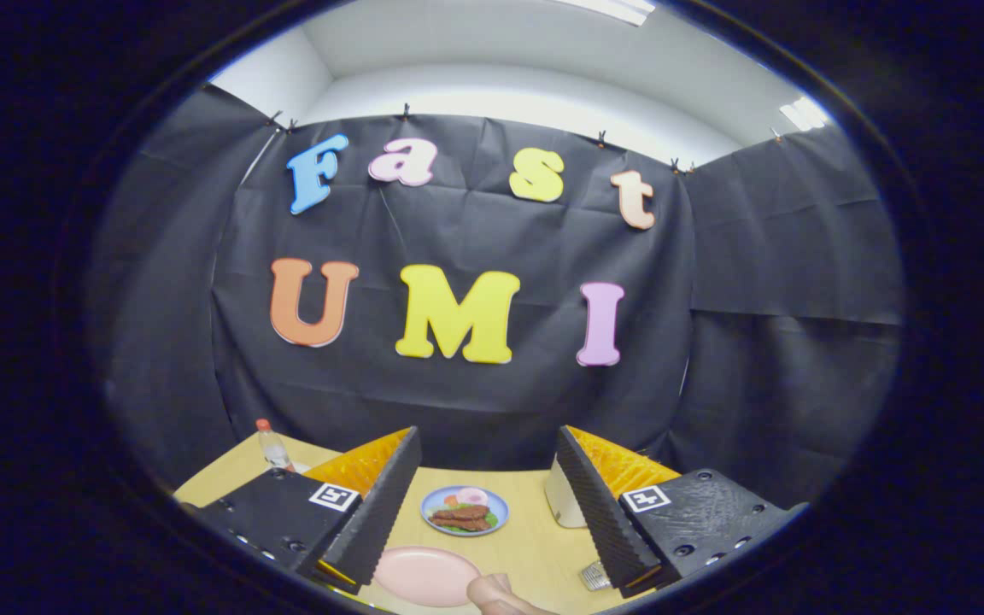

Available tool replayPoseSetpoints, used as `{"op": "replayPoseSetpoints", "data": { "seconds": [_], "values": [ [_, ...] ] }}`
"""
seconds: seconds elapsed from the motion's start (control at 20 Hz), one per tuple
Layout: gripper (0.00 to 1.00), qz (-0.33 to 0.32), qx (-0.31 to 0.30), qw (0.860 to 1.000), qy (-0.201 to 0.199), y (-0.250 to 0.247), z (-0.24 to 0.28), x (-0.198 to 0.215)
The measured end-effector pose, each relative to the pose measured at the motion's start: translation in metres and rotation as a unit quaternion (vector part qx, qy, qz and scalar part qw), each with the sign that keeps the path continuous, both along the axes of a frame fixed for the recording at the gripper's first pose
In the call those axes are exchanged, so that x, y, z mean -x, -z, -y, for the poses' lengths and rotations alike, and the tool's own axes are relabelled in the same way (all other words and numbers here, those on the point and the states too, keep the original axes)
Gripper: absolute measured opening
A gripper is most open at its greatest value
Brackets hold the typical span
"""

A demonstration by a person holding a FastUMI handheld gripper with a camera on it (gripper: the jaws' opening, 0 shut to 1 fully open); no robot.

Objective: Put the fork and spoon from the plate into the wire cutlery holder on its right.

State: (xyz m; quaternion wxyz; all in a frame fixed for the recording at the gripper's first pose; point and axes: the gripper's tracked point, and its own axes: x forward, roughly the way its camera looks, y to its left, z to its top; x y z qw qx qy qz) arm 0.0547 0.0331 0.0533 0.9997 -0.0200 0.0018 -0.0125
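Note:
My gripper [489,437] is open, held above the wooden table [535,547], with nothing between its fingers. Below the gap lies a pale pink plate [424,574]; the part I see of it is plain. A small piece of silvery wire mesh [594,577], apparently the cutlery holder, peeks out beside the right finger [599,512], which hides most of it. A person's fingertip [496,594] shows just right of the pink plate.
A blue plate with food [464,510] sits farther back between the fingers. A white container [562,506] stands behind the right finger. A clear bottle with a red cap [272,446] stands at the table's far left corner. Black cloth walls close the booth.

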Motion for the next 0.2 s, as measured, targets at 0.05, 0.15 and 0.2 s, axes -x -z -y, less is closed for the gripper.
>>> {"op": "replayPoseSetpoints", "data": {
  "seconds": [0.05,0.15,0.2],
  "values": [
    [0.96,0.008,-0.006,1.0,-0.009,-0.009,-0.007,0.005],
    [0.96,0.013,-0.022,0.999,-0.037,-0.017,-0.022,0.013],
    [0.96,0.008,-0.026,0.999,-0.041,-0.015,-0.025,0.011]
  ]
}}
